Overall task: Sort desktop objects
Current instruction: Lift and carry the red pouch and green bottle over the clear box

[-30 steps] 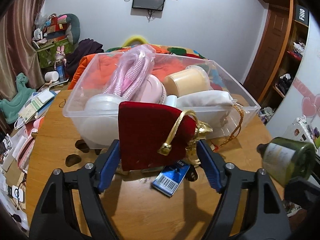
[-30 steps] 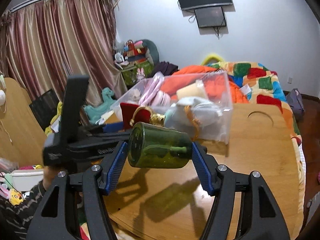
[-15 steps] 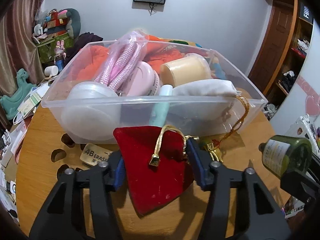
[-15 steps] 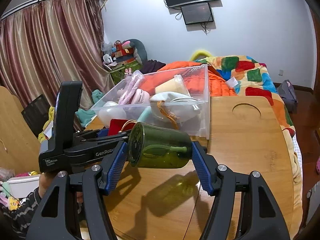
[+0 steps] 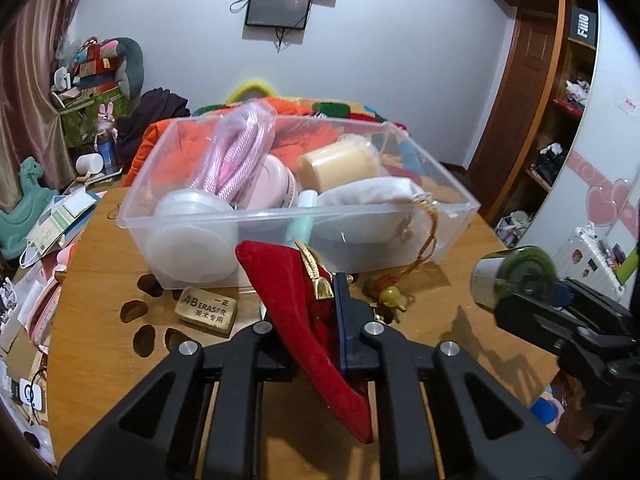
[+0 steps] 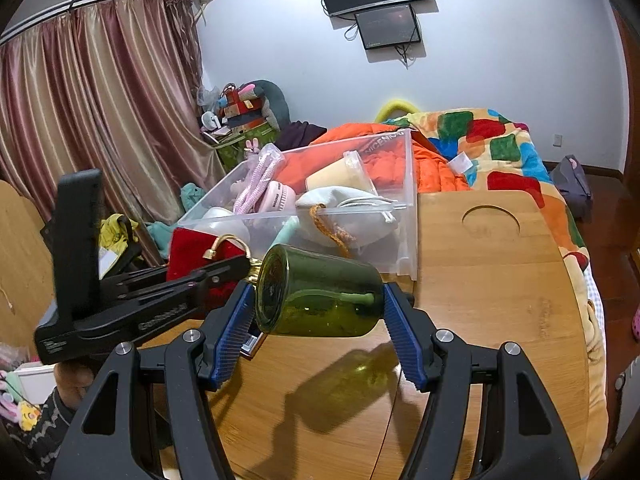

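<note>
A: What has the left gripper (image 5: pixel 320 300) got hold of?

B: A flat red velvet pouch with a gold drawstring (image 5: pixel 304 312). The jaws have just been closing and are now pinched tight on the cloth, almost no gap between them. The pouch stands on edge between the blue pads, its lower corner hanging down over the gripper body.

A: Why on edge?

B: Soft cloth gives nothing to clamp broadside, I'd say, so it folds and gets squeezed thin. It is just in front of the clear plastic storage bin (image 5: pixel 460 216), which sits at the far side of the round wooden table (image 5: pixel 420 360).

A: And the right gripper (image 6: pixel 320 312)?

B: About half open, its jaws pressed on a dark green glass bottle (image 6: pixel 320 300) lying sideways, base toward one pad, neck end toward the other. Gripped end to end, it probably can't roll out. It hangs above the table, casting a shadow, near the bin's front corner.

A: What's already in the bin?

B: A pink corded thing in a clear wrapper (image 5: pixel 240 148), a cream cylindrical jar (image 5: pixel 340 164), a white cloth bag with a braided orange cord (image 5: pixel 372 196), round white lids. On the table remain a tan block eraser (image 5: pixel 206 310) and a small red-and-green charm (image 5: pixel 388 292) on the end of that cord.

A: So next?

B: Both pieces likely go into the bin; the pouch looks closer.
</note>
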`<state>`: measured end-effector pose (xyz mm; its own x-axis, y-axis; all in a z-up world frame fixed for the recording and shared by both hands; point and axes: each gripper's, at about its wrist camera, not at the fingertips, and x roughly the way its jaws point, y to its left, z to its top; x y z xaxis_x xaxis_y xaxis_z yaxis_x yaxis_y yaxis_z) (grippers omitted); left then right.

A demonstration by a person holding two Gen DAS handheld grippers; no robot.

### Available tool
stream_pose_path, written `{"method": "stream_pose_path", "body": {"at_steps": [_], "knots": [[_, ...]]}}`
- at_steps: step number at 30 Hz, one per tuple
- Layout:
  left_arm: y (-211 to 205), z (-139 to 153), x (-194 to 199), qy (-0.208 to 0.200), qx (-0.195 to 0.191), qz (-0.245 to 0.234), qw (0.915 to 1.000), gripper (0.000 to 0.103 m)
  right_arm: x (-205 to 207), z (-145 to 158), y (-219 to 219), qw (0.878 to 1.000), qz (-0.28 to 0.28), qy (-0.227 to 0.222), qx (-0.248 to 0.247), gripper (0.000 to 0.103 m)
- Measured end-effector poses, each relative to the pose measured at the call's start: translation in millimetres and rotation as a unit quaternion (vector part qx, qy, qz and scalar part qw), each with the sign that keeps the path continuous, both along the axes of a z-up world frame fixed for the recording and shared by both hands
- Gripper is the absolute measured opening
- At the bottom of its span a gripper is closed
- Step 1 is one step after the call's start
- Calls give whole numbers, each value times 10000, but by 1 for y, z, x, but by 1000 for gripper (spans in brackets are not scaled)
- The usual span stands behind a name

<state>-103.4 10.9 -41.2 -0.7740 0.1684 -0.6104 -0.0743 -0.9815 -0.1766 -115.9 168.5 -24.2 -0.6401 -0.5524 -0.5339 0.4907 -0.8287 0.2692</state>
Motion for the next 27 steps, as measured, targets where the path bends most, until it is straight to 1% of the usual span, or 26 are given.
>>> {"method": "stream_pose_path", "body": {"at_steps": [9,12,18,27], "knots": [[-8,24,18,378,37,25,9993,12,-1,10,-3,9999,-30,138,56,61],[-11,32,21,502,11,51,9987,12,-2,15,-5,9997,-45,205,100,61],[-19,47,26,734,80,36,9973,12,-7,26,-4,9992,-113,350,146,61],[-44,72,17,1018,312,91,9943,12,-22,45,-4,9978,-166,585,259,61]]}}
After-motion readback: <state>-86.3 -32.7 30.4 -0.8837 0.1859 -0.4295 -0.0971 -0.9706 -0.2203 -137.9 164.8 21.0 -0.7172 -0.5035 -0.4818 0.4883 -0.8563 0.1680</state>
